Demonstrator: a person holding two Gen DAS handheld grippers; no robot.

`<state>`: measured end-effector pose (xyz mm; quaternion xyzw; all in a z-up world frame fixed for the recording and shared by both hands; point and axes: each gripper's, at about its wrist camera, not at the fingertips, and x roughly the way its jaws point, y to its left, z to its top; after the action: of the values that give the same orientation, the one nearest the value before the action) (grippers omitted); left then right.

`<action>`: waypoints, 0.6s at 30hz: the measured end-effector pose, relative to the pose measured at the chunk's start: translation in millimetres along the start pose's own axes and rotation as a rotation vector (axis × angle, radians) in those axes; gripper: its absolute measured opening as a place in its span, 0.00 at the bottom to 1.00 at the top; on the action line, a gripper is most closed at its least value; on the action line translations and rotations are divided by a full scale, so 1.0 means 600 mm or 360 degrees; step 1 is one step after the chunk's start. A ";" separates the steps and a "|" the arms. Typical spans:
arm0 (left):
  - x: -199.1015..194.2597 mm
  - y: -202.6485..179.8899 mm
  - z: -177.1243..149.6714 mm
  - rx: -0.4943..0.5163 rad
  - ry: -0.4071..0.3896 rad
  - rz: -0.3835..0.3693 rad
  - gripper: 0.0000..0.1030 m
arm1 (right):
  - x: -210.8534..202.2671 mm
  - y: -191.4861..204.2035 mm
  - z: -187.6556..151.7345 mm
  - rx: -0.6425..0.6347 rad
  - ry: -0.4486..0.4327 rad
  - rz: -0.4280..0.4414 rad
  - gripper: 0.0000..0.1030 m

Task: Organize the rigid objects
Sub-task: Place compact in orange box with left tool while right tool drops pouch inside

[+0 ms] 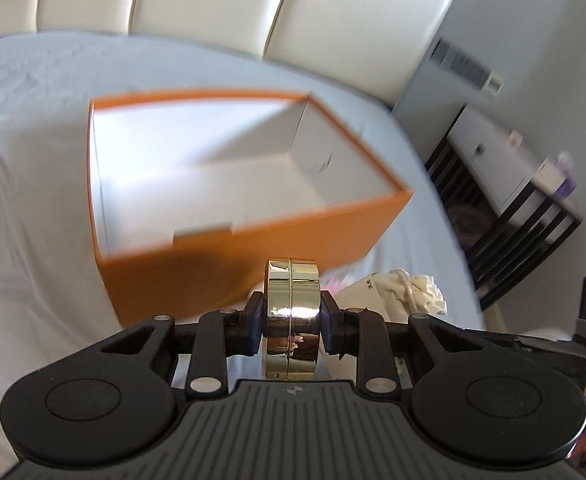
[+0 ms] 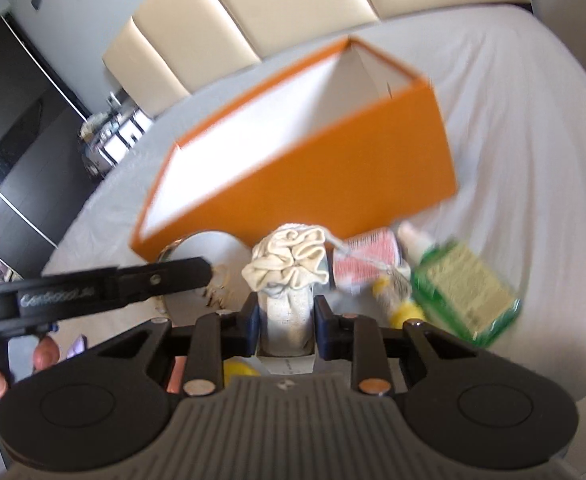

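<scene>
Gold compact (image 1: pixel 292 312) in L jaws, cloth pouch (image 2: pixel 287 300) in R jaws, labels unreadable w/ blur.

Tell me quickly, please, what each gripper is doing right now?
Left gripper: closed on the gold round case, held on edge.
Right gripper: closed on the cream drawstring pouch.
</scene>
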<state>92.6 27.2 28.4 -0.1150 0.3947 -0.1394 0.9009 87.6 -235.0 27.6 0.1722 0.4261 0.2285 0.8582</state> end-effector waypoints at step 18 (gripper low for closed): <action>0.109 0.107 0.190 -0.0082 0.0037 0.0339 0.30 | 0.053 0.096 0.232 -0.0260 -0.0259 0.0004 0.25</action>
<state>230.0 76.0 39.3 -0.0940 0.4186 -0.0339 0.9026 203.4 -183.9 115.4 0.1201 0.3347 0.2490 0.9009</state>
